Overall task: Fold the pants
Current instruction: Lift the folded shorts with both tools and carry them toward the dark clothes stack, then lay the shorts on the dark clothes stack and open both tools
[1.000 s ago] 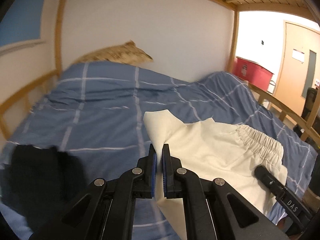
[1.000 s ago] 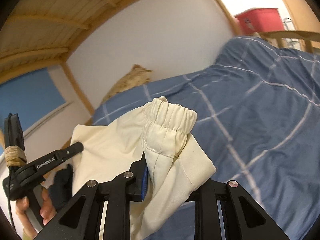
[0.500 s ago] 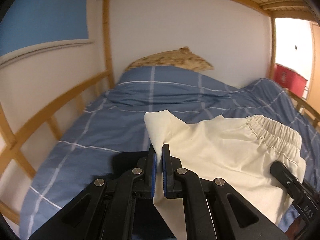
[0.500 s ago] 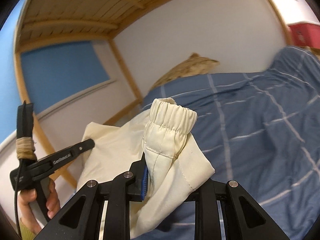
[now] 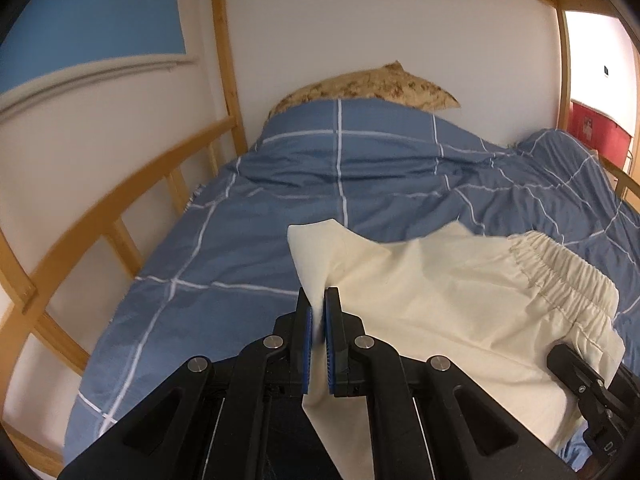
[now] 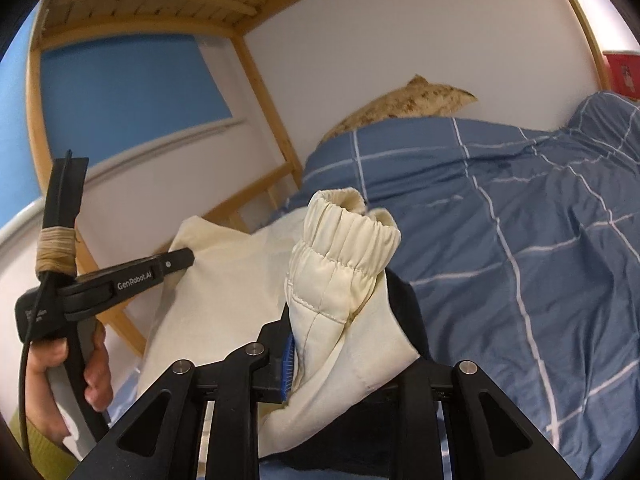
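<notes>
Left gripper (image 5: 319,312) pinches a cream pants (image 5: 440,304) corner, pads nearly closed on fabric. Right gripper (image 6: 320,354) is clamped just below the elastic waistband (image 6: 348,236). Pants hang stretched between both, above the blue checked bed (image 5: 320,184).

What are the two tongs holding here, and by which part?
Both hold the cream pants. The left tongs pinch a plain corner of the fabric; the right tongs clamp the bunched cloth just below the elastic waistband.
</notes>
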The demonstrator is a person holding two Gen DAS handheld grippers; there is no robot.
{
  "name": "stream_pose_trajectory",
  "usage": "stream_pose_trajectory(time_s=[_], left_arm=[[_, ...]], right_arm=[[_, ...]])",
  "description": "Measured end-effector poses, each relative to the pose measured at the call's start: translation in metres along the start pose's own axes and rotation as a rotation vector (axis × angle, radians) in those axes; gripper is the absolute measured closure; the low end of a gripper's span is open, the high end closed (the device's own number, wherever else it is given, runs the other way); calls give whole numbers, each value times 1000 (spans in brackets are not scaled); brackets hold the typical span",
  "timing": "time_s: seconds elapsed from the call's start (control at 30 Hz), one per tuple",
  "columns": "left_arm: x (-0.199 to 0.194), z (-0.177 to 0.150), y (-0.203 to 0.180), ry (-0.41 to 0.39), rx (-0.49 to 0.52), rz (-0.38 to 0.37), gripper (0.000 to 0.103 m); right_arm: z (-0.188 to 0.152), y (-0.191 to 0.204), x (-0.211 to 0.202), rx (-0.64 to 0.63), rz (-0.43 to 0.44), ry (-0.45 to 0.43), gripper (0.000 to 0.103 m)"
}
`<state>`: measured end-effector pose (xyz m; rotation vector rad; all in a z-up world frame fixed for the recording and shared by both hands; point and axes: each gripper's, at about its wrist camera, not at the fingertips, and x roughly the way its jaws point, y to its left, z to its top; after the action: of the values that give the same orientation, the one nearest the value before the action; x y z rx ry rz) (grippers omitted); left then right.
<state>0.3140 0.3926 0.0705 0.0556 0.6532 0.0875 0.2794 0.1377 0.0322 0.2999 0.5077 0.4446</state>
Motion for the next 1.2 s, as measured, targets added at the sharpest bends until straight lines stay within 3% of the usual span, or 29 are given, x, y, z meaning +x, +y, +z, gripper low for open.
stream_pose_trajectory(time_s=[0.13, 0.2, 0.27, 0.33, 0.47, 0.5, 0.6, 0.67, 0.73, 0.8, 0.97, 1.2], left_arm=[[10, -11, 2, 24, -7, 54, 82], [12, -15, 2, 23, -1, 114, 81], [11, -16, 1, 19, 13, 146, 77], [9, -14, 1, 23, 7, 163, 65], [-11, -7, 0, -10, -6, 171, 57], [-18, -6, -2, -19, -11, 166, 51], [-49, -5, -17, -48, -25, 149, 42], [-73, -8, -32, -72, -16, 127, 32], [-97, -15, -47, -98, -18, 151, 12], [-118, -23, -61, -126, -17, 189, 5], [-160, -50, -106, -157, 38, 213, 2], [-207, -87, -158, -207, 44, 171, 1]], right_arm=[[-8, -12, 2, 78, -58, 35, 50], [-12, -14, -4, 108, -132, 44, 37], [-14, -12, -13, 99, -190, 23, 35], [-13, -7, -17, 56, -205, 5, 34], [-1, -5, -23, 32, -176, -11, 32], [3, -4, -25, 25, -167, -18, 32], [17, -4, -41, -32, -156, -61, 19], [26, -8, -57, -68, -143, -91, 17], [32, -12, -72, -104, -150, -103, 12], [37, -19, -90, -154, -155, -98, 10], [35, -43, -140, -264, -185, -87, 9], [23, -72, -195, -266, -153, -51, 9]])
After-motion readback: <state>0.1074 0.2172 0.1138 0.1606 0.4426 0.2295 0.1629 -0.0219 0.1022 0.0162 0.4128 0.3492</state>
